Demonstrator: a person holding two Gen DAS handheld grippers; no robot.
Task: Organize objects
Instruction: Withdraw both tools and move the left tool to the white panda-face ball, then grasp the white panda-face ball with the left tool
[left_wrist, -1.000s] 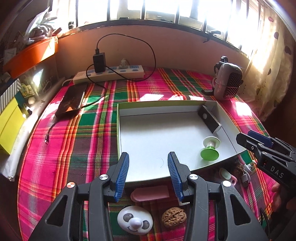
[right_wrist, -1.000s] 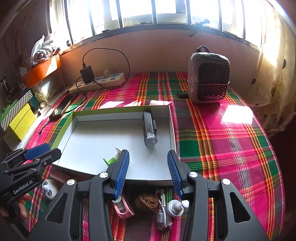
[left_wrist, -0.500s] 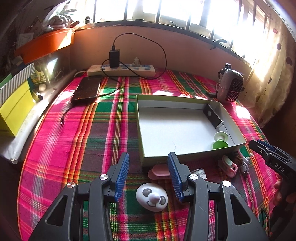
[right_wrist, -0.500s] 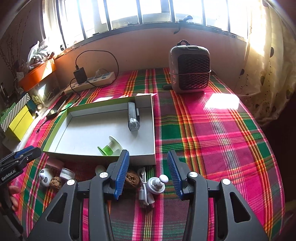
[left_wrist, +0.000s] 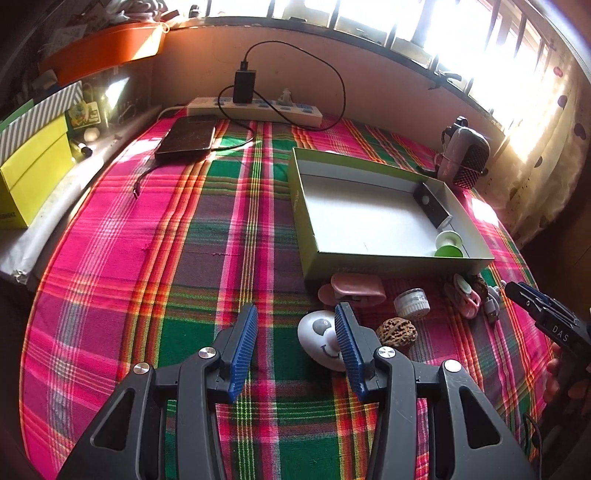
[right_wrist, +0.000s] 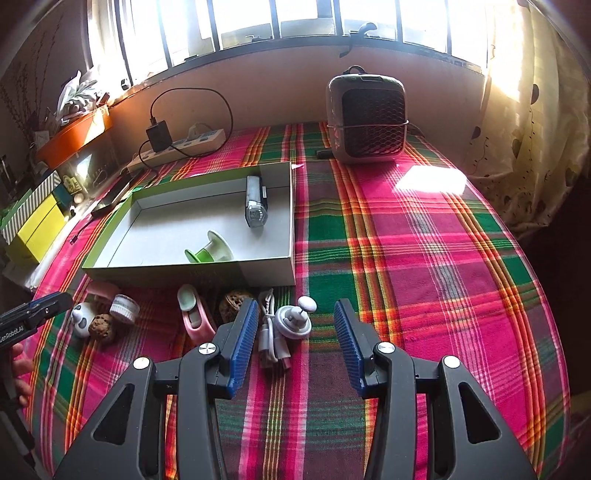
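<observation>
Left side: yellow cardboard box (left_wrist: 35, 173) at the bench edge; wide bare stretch of plaid cloth (left_wrist: 122, 266) beyond it, free for travel. Dark flat device (left_wrist: 187, 139) and white power strip (left_wrist: 255, 110) near the back wall.

Left hand-held gripper (left_wrist: 293, 347): released, blue ribbed pads apart, nothing between them; white egg-shaped face toy (left_wrist: 317, 341) partly behind the right pad, contact impossible to confirm.

Centre: shallow rectangular cardboard tray (right_wrist: 192, 273), green outside, white inside. Contents: dark oblong device (right_wrist: 255, 201) against the right wall, green-and-white spool (right_wrist: 210, 253) at the front wall. Remaining tray floor bare.

Row just in front of the tray, on cloth: pink clip (left_wrist: 356, 290), small ribbed jar (left_wrist: 412, 303), wrinkled walnut (left_wrist: 396, 332), pink-and-white holder (right_wrist: 194, 314), second walnut (right_wrist: 231, 302), coiled white cable (right_wrist: 269, 332), round white knobbed piece (right_wrist: 295, 319).

Right hand-held gripper (right_wrist: 295, 343): released, pads apart, holding nothing, above the cable and knobbed piece.

Right side: broad clear cloth; grey mesh-fronted fan unit (right_wrist: 367, 118) at the back; curtain (right_wrist: 532, 147) past the bench edge.
</observation>
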